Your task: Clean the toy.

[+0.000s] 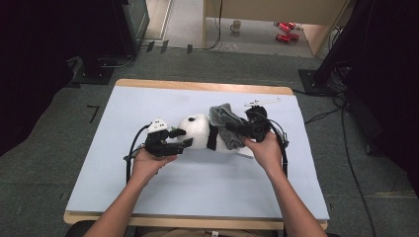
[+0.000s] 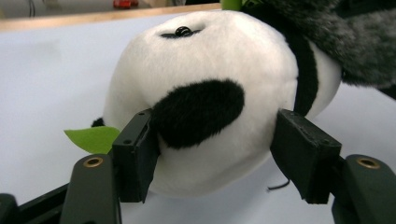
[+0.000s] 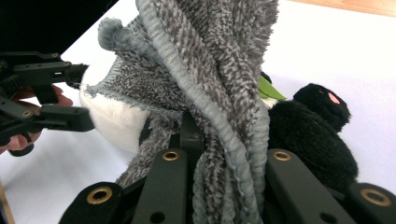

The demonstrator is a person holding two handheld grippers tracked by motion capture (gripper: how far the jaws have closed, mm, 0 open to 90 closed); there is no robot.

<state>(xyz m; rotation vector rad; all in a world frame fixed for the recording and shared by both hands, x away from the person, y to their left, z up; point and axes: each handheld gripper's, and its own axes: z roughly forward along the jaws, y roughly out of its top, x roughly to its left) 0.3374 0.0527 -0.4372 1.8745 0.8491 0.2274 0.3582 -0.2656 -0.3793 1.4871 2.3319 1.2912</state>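
We lay the panda plush (image 1: 205, 132) on the tabletop (image 1: 148, 192). The left gripper (image 2: 219, 154) brackets its head, jaws open, pads barely off the fur. The right gripper (image 3: 224, 186) clamps the grey cloth (image 3: 210, 84) bunched over the body. Judged step: wrapping or wiping. Next, close left, then draw the cloth.

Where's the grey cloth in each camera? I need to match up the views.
High view: grey cloth right of centre, draped on the panda toy.
Left gripper view: cloth top right.
Right gripper view: cloth centre, pinched by the right gripper.
Shared landmark: the panda's white body.
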